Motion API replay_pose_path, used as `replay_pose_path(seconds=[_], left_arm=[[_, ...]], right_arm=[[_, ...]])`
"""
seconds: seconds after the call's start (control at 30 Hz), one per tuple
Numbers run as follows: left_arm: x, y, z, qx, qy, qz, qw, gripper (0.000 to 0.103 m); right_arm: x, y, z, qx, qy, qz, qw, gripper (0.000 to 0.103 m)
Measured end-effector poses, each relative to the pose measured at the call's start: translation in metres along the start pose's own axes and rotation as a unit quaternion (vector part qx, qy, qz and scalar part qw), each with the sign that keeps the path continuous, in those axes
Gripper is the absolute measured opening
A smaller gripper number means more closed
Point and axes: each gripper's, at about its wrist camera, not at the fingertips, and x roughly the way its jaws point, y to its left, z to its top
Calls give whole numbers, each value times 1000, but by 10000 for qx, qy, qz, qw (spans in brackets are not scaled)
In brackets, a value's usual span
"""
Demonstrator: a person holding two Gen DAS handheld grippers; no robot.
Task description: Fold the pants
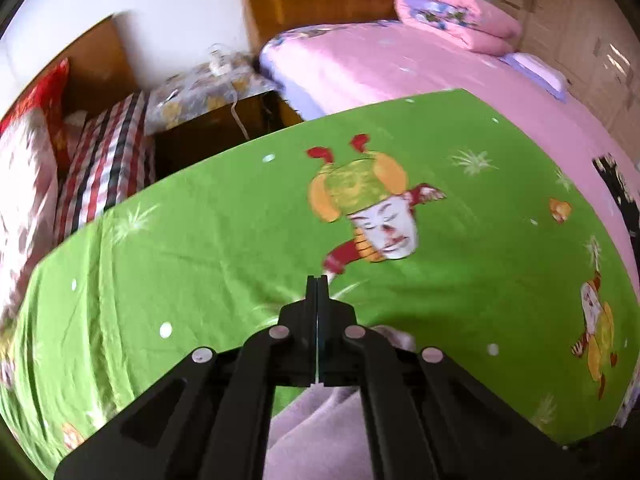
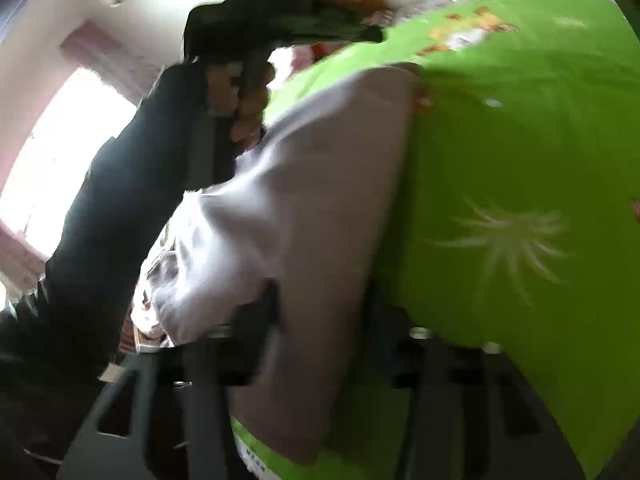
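Note:
The pants (image 2: 304, 216) are pale lilac-grey cloth lying over the green cartoon bedsheet (image 2: 520, 152). In the right wrist view the cloth drapes between my right gripper's (image 2: 320, 320) fingers, which are wide apart and blurred; whether they hold it is unclear. My left gripper (image 1: 317, 284) has its fingers pressed together above the green sheet (image 1: 200, 240), and pants cloth (image 1: 316, 432) hangs under it. The left gripper (image 2: 376, 34) also shows in the right wrist view, held by a hand in a dark sleeve.
A pink bed (image 1: 400, 68) with a folded pink quilt (image 1: 456, 20) lies beyond the green sheet. A striped pillow (image 1: 108, 160) and a covered nightstand (image 1: 208, 88) stand at the left. A dark item (image 1: 616, 192) lies at the right edge.

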Motion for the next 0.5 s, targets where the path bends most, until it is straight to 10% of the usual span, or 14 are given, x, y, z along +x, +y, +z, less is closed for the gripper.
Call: replay_pose_path(seconds=[0.13, 0.3, 0.5], left_arm=[[-37, 10, -6, -396, -177, -533, 9976, 62], [-60, -39, -33, 431, 187, -1310, 9903, 65], [0, -57, -47, 510, 205, -792, 9953, 63]], right_arm=[[-10, 2, -13, -44, 204, 333, 9992, 86], [0, -5, -18, 199, 126, 415, 9989, 45], [-3, 17, -33, -381, 184, -60, 9991, 43]])
